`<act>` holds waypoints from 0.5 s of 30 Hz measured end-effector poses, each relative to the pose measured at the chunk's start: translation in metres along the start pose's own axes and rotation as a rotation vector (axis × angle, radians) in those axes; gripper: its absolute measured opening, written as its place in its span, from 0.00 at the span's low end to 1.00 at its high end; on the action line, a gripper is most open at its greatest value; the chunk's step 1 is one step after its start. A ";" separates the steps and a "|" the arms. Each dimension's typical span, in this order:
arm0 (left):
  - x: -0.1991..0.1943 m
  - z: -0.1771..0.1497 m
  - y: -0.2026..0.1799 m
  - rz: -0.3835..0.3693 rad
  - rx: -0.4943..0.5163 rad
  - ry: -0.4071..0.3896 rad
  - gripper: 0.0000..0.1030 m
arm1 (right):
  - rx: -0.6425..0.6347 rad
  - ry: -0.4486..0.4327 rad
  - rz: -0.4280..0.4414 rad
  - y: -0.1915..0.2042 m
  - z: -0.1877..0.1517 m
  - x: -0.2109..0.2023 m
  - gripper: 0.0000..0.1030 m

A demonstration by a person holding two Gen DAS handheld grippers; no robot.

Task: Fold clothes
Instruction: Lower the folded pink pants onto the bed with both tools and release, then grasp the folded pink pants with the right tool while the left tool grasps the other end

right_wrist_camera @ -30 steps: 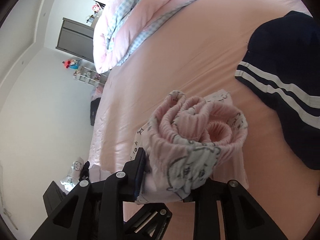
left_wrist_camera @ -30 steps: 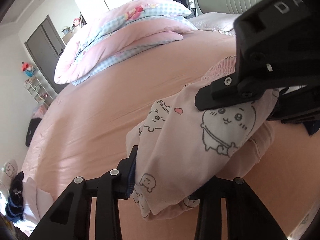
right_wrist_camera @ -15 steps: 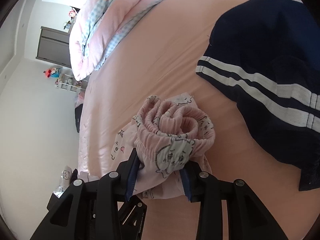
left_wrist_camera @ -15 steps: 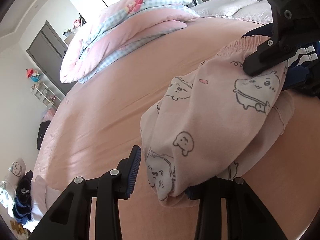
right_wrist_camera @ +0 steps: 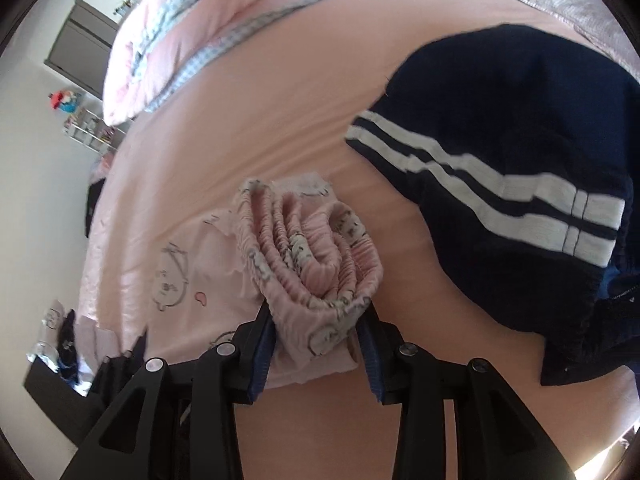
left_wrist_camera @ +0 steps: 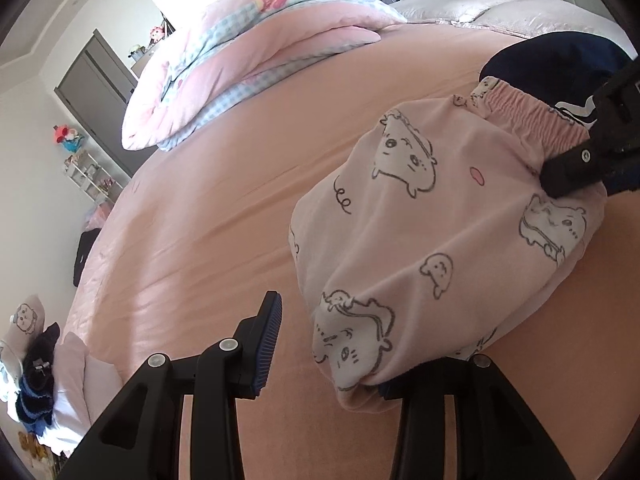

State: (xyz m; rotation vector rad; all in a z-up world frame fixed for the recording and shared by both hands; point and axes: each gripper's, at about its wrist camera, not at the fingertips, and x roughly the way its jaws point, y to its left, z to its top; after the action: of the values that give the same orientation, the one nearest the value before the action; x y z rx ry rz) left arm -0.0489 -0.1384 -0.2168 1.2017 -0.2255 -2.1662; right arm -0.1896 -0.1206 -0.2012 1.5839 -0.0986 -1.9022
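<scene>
Pink pyjama pants (left_wrist_camera: pixel 440 220) with cartoon animal prints lie folded in a bundle on the pink bed sheet (left_wrist_camera: pixel 220 200). My left gripper (left_wrist_camera: pixel 332 352) is at their near end and its jaws are opening. The left pad (left_wrist_camera: pixel 268 340) stands clear of the cloth, and the bundle's end drapes over the hidden right finger. My right gripper (right_wrist_camera: pixel 316 336) is shut on the bunched elastic waistband (right_wrist_camera: pixel 312 252) at the far end. In the left wrist view the right gripper (left_wrist_camera: pixel 580 164) presses in beside the waistband (left_wrist_camera: pixel 532 120).
A navy garment with two white stripes (right_wrist_camera: pixel 500 160) lies on the bed just right of the pants. A folded pink-and-blue checked duvet (left_wrist_camera: pixel 260 60) and grey pillows (left_wrist_camera: pixel 500 8) sit at the far end. Clothes are heaped (left_wrist_camera: pixel 36 380) beyond the bed's left edge.
The pants came down onto the sheet and spread out. The left pad came off the cloth. The right gripper tipped further down, bringing the navy garment closer in its view.
</scene>
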 end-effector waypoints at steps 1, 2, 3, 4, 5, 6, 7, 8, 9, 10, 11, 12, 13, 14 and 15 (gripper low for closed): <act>0.001 0.000 0.001 -0.002 -0.001 0.001 0.36 | 0.008 0.003 0.010 -0.002 0.000 0.000 0.37; 0.002 0.001 0.002 -0.004 -0.002 0.002 0.36 | 0.014 0.002 0.020 -0.003 0.001 -0.001 0.38; 0.002 0.001 0.002 -0.009 -0.005 0.005 0.36 | 0.020 0.001 0.031 -0.005 0.001 -0.002 0.38; 0.002 0.002 0.003 -0.017 -0.010 0.010 0.36 | 0.009 0.001 0.028 -0.005 0.001 -0.003 0.40; 0.003 0.003 0.005 -0.029 -0.020 0.018 0.36 | -0.009 0.000 0.009 -0.004 0.001 -0.004 0.46; 0.004 0.005 0.008 -0.046 -0.037 0.035 0.36 | -0.031 -0.005 -0.021 -0.001 0.000 -0.005 0.50; 0.004 0.006 0.011 -0.065 -0.058 0.055 0.38 | -0.054 -0.011 -0.045 0.001 -0.001 -0.007 0.55; 0.005 0.007 0.015 -0.094 -0.084 0.077 0.39 | -0.073 -0.013 -0.051 0.004 -0.002 -0.009 0.58; 0.005 0.008 0.019 -0.132 -0.112 0.102 0.39 | -0.092 -0.014 -0.052 0.006 -0.003 -0.011 0.59; 0.005 0.008 0.025 -0.178 -0.148 0.126 0.40 | -0.110 -0.015 -0.053 0.008 -0.004 -0.013 0.63; 0.004 0.008 0.031 -0.234 -0.192 0.149 0.40 | -0.125 -0.011 -0.043 0.010 -0.006 -0.016 0.68; 0.003 0.007 0.038 -0.295 -0.240 0.170 0.41 | -0.140 -0.006 -0.030 0.012 -0.008 -0.018 0.69; 0.004 0.005 0.046 -0.365 -0.289 0.195 0.46 | -0.154 -0.001 -0.017 0.014 -0.010 -0.020 0.70; 0.004 0.003 0.052 -0.435 -0.334 0.221 0.51 | -0.168 0.004 -0.004 0.015 -0.012 -0.023 0.70; 0.006 0.001 0.058 -0.500 -0.377 0.245 0.58 | -0.183 0.009 0.008 0.017 -0.015 -0.025 0.70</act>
State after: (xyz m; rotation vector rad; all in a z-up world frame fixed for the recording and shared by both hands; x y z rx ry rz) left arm -0.0253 -0.1874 -0.1947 1.3801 0.6225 -2.2927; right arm -0.1677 -0.1161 -0.1761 1.4671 0.0708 -1.8412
